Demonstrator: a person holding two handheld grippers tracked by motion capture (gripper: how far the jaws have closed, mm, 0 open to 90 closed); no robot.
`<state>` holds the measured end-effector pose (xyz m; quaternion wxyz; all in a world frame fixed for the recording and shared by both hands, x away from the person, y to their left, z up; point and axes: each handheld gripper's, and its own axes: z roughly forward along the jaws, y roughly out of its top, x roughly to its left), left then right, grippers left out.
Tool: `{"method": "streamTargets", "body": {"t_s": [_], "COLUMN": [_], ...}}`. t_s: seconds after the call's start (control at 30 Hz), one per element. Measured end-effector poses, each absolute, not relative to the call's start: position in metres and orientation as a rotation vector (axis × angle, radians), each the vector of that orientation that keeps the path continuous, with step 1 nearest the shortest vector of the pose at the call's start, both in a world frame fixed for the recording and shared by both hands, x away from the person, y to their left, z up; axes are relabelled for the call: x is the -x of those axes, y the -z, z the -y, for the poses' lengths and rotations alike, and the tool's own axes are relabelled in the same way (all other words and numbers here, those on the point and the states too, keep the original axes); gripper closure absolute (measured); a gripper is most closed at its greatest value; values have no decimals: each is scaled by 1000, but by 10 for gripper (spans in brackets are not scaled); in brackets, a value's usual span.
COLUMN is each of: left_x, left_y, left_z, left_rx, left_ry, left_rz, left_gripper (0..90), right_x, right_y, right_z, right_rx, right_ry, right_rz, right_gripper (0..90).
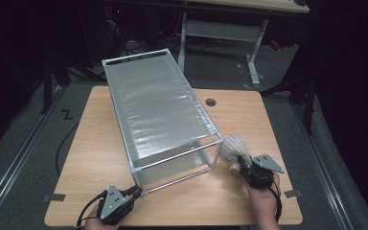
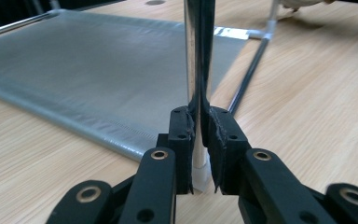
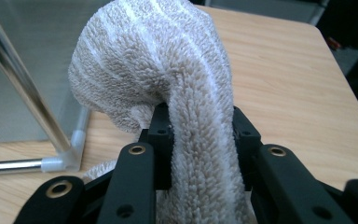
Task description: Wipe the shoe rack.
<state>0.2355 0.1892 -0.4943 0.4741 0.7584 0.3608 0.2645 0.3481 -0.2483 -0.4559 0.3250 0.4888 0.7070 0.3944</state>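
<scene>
While my left gripper (image 2: pixel 199 154) clamps the rack's (image 1: pixel 158 105) near corner post (image 2: pixel 196 70) and my right gripper (image 3: pixel 200 140) pinches the towel (image 3: pixel 168 70) beside its right end, wiping appears not yet begun.

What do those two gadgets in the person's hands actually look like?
Both are black, handheld tools. The left gripper and right gripper each carry a grey three-cornered plate on top and trail a black cable. Up close, each has two black jaws on linked bars with brass-coloured pivot rings and small screws.
</scene>
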Motion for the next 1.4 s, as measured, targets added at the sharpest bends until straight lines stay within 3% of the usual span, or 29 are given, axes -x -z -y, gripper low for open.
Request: {"method": "streamTargets", "body": {"t_s": [0.3, 0.6, 1.07, 1.4], "left_x": [-234, -238, -239, -243], "left_y": [498, 497, 498, 493], "left_z": [-214, -209, -214, -219], "left_rx": [-1779, -1773, -1775, -1831], "left_ry": [-628, -627, -658, -660], "left_rz": [-941, -946, -981, -973], "left_gripper": [798, 799, 794, 798], "right_x": [-337, -328, -317, -316], "right_y": [425, 404, 409, 440], "right_z": [222, 185, 179, 173], "right_rx": [-1197, -1054, -955, -986], "right_ry": [-1149, -1208, -1231, -1103], "right_rz": [-1827, -1874, -1963, -2058], "right_gripper": [685, 693, 710, 709]}}
